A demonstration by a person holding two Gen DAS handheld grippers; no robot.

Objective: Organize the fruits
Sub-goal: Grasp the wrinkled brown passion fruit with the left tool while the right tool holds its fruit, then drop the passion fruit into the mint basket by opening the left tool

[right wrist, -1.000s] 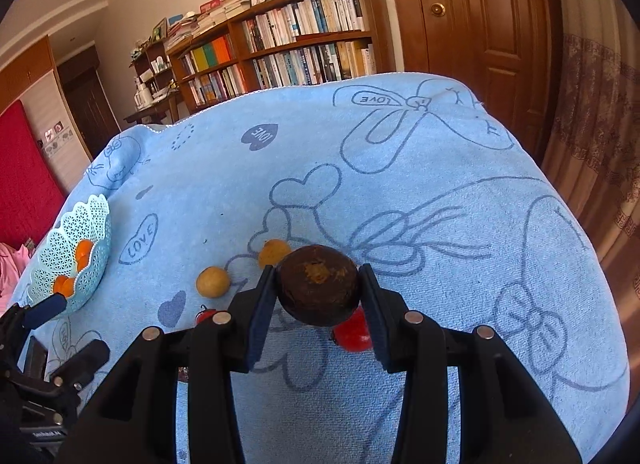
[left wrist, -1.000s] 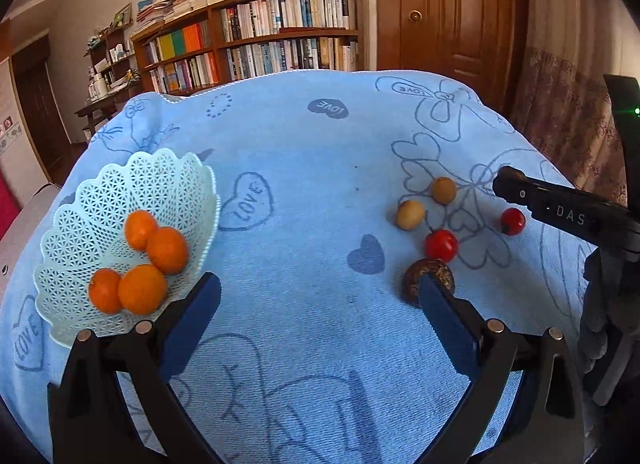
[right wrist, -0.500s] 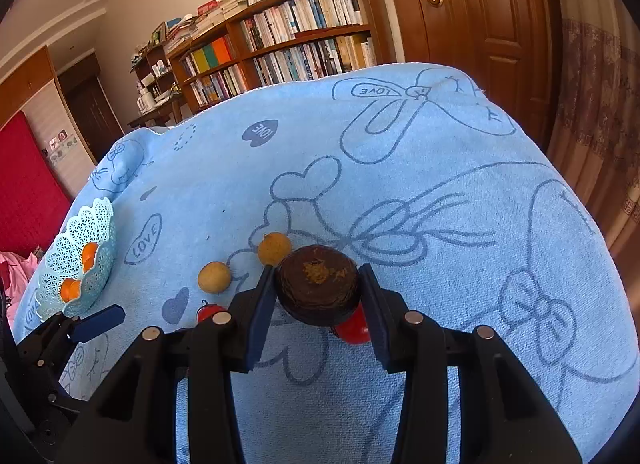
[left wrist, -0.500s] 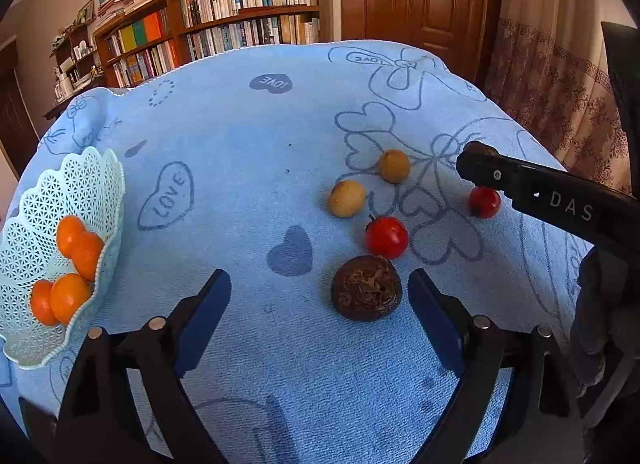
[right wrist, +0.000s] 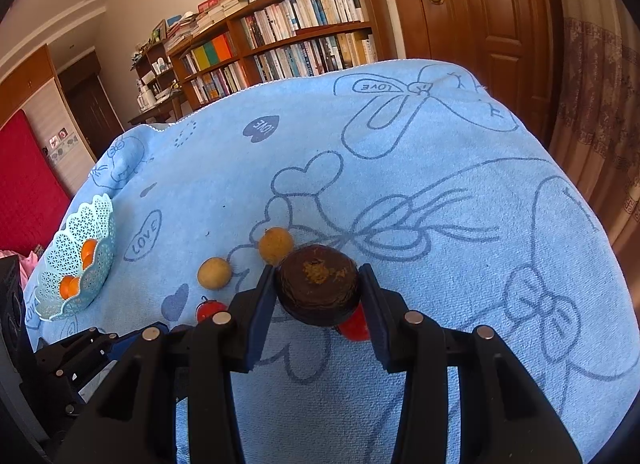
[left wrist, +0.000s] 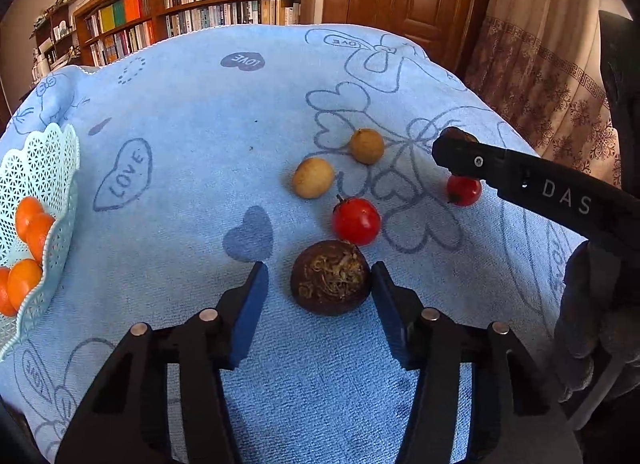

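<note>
While right gripper (right wrist: 319, 290) pinches one dark fruit (right wrist: 318, 290), left gripper (left wrist: 320, 292) spread around another (left wrist: 330, 282).

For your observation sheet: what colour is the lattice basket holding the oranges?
Pale mint-turquoise basket, clearest in the right wrist view.
</note>
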